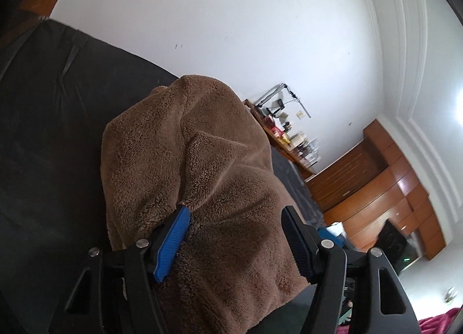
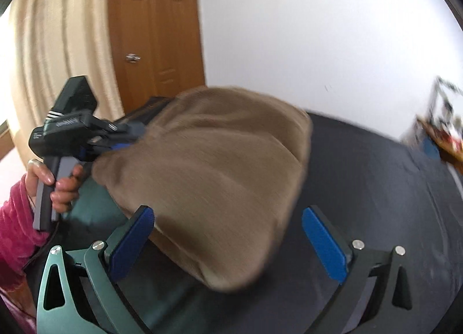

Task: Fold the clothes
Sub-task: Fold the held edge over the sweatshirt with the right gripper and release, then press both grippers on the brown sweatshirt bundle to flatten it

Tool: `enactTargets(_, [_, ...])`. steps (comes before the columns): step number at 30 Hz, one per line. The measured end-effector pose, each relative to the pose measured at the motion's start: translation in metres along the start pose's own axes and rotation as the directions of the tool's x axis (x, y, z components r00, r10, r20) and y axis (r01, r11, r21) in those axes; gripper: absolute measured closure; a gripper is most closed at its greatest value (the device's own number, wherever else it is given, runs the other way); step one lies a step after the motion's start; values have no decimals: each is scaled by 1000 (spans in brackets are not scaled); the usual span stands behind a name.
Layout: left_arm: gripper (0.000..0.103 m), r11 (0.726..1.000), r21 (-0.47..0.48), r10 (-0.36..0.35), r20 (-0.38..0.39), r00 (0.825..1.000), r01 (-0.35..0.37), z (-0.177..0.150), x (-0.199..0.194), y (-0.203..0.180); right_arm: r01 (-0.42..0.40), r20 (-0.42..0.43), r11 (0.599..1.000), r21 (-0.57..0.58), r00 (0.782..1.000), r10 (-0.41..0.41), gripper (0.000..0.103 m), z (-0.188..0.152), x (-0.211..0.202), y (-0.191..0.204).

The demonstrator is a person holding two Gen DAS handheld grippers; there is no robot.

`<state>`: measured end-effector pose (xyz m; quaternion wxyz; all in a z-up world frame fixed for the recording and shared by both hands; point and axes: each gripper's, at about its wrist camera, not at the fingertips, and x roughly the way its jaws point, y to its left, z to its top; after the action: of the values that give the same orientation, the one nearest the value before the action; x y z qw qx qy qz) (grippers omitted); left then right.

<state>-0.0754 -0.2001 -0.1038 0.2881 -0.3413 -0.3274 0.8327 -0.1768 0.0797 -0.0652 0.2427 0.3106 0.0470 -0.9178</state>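
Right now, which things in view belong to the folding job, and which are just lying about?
Belong to the job:
brown fleece garment
left gripper, open around the fleece
right gripper, open
dark bed cover under the garment

Lying about:
cluttered shelf
wooden cabinets
wooden door
maroon cloth

Black sheet (image 1: pixel 52 102) covers the bed. White wall (image 1: pixel 217 15) behind. Wooden door (image 2: pixel 156 30) beside cream curtain (image 2: pixel 58 30). Cluttered shelf (image 1: pixel 289 137) and wooden dresser (image 1: pixel 385 189) far off.
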Motion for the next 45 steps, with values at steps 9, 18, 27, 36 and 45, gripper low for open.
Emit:
enactTargets(9, [34, 1000, 5, 3, 7, 1000, -3, 1, -4, -2, 145, -94, 987, -66, 984, -150, 0, -18, 22, 18])
enactTargets(18, [34, 960, 233, 167, -27, 986, -156, -11, 22, -33, 257, -116, 965, 54, 961, -250, 0, -15, 25, -7])
enactTargets(27, [34, 976, 197, 104, -29, 994, -96, -6, 23, -35, 156, -106, 985, 72, 983, -148, 0, -21, -5, 0])
enactTargets(36, [34, 996, 94, 5, -46, 999, -1, 2, -1, -21, 35, 126, 997, 75, 991, -45, 0, 17, -35, 26])
enactTargets(45, [33, 998, 53, -39, -47, 998, 42, 3, -19, -13, 71, 23, 997, -13, 997, -71, 1, 17, 41, 61])
